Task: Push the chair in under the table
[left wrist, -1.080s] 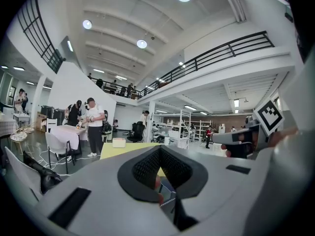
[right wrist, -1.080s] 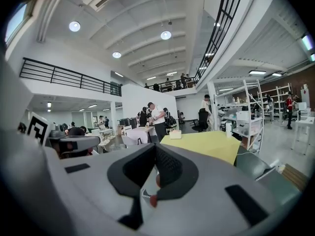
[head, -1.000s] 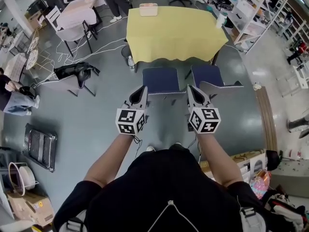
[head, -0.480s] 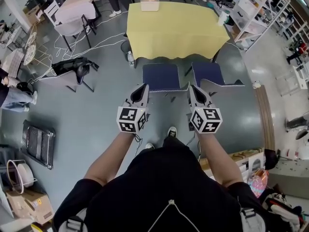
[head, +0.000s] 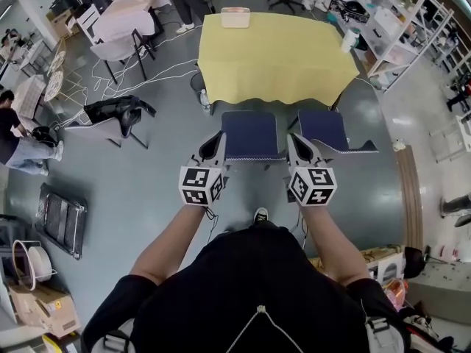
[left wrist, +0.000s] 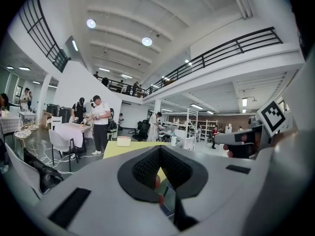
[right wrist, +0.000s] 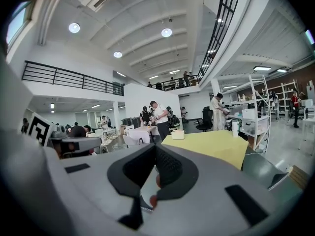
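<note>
Both shut and empty, the left gripper [head: 215, 141] and right gripper [head: 295, 141] sit behind the dark blue padded chair [head: 250, 133] to push it under the yellow-covered table [head: 280, 57].

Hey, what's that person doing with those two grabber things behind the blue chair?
A person stands behind a blue chair, with the left gripper and the right gripper at its two back corners. Both have their jaws shut and hold nothing. The chair faces a yellow-covered table. Its seat is close to the table's edge but not tucked under yet. A second blue chair sits beside it.
</note>
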A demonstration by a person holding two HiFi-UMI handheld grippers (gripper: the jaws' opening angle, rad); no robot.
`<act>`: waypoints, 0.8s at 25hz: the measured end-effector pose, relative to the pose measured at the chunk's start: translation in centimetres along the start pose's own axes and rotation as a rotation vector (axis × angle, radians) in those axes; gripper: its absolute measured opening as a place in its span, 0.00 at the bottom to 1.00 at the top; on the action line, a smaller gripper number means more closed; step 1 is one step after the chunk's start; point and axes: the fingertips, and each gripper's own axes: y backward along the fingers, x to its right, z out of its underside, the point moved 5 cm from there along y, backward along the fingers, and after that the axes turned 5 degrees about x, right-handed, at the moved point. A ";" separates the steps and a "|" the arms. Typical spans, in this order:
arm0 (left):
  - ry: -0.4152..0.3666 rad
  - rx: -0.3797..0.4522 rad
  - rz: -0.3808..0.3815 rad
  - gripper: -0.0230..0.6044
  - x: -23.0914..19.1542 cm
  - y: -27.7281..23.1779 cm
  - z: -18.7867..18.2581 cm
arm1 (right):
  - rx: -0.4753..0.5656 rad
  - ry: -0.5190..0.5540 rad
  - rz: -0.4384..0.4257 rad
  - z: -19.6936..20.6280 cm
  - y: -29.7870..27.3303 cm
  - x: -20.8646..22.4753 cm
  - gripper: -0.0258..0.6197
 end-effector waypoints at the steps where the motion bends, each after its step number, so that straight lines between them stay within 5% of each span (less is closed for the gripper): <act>1: -0.002 0.000 -0.006 0.05 0.0 -0.8 0.0 | 0.002 -0.002 -0.006 -0.1 -0.6 0.7 0.06; 20: -0.029 -0.050 -0.141 0.05 0.3 -13.4 1.0 | -0.036 -0.060 -0.169 -0.1 -12.5 11.2 0.06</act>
